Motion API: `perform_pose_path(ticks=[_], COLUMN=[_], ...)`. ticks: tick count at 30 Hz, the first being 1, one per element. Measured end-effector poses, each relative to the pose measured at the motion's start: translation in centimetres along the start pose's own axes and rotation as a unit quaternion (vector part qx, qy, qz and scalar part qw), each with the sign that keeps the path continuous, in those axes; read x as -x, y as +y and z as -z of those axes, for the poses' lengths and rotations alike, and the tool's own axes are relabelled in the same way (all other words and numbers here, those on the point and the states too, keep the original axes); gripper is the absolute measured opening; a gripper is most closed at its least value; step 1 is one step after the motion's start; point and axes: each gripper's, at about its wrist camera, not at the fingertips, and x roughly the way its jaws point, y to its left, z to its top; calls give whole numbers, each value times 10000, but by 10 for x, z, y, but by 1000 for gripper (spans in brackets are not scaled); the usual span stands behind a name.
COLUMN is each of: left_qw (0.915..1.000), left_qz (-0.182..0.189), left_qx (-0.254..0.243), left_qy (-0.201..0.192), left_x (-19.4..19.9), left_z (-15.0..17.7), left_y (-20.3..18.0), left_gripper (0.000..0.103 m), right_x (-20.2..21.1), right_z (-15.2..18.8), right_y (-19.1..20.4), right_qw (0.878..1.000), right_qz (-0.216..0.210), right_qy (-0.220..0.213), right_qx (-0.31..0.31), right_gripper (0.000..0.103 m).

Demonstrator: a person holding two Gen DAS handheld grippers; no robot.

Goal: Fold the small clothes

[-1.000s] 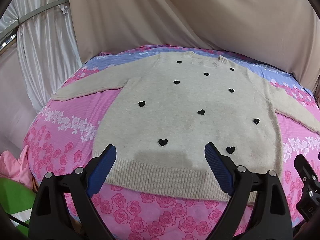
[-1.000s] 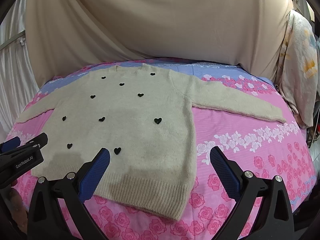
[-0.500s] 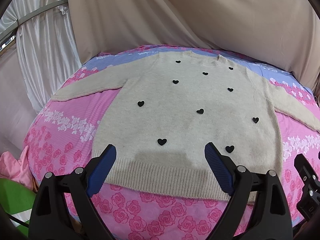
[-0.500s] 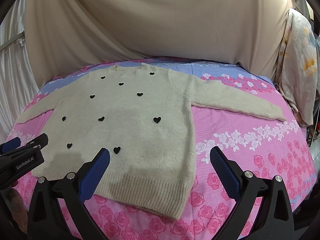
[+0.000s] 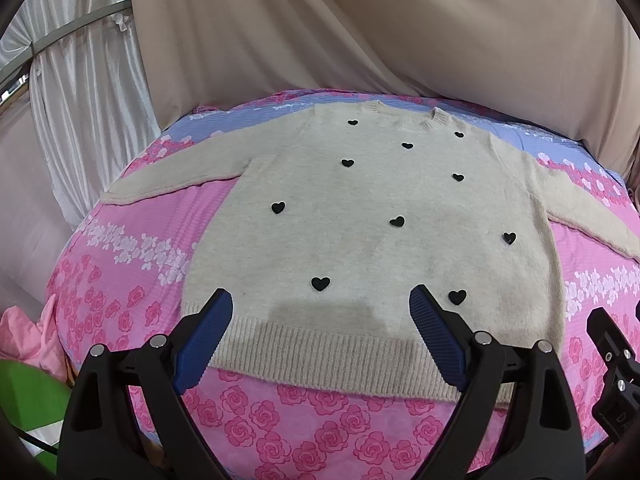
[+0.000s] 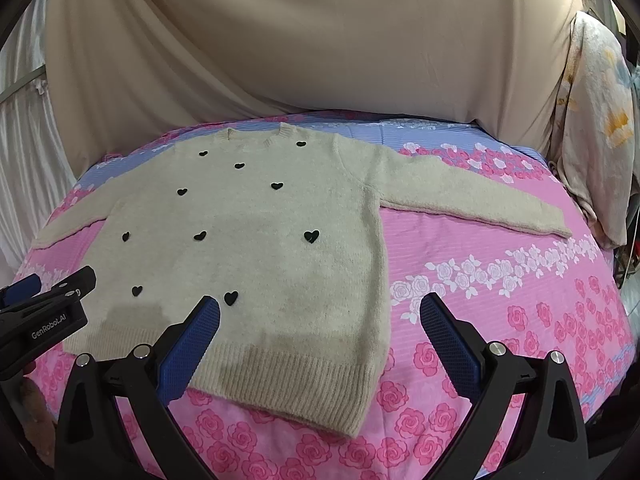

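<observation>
A small cream knit sweater with black heart patches lies flat, front up, on a pink rose-print bed cover, both sleeves spread out to the sides. It also shows in the right wrist view. My left gripper is open and empty, hovering over the sweater's ribbed hem. My right gripper is open and empty, above the hem's right corner. The left gripper's body shows at the left edge of the right wrist view.
Beige drapes hang behind the bed. A white curtain hangs at the left. A floral cloth hangs at the right. Pink fabric and a green item lie off the bed's left edge.
Both views have shifted very slightly; the sweater sits a touch higher in frame. Both grippers stay open and empty.
</observation>
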Motion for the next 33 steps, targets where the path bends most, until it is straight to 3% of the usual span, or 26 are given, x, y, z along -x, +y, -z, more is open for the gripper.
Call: perform_pose_path(ticks=[13, 19, 24, 33], left_qw=[10000, 9999, 9995, 9982], left_qz=[16, 113, 310, 590], left_qx=[-58, -118, -65, 56], left_qy=[21, 27, -20, -122], left_x=[-4, -6, -6, -13], left_z=[-2, -5, -13, -29], left_y=[-7, -15, -31, -83], left_gripper=[88, 89, 89, 89], right_x=[-3, -15, -29, -93], right_z=[-1, 0, 0, -20], right_y=[-4, -28, -97, -286], right_qw=[10000, 9995, 9958, 9756], right_qz=[11, 131, 399, 558], right_qy=[38, 127, -22, -360], right_qx=[-38, -270, -818, -2093], right_gripper=[98, 98, 98, 98])
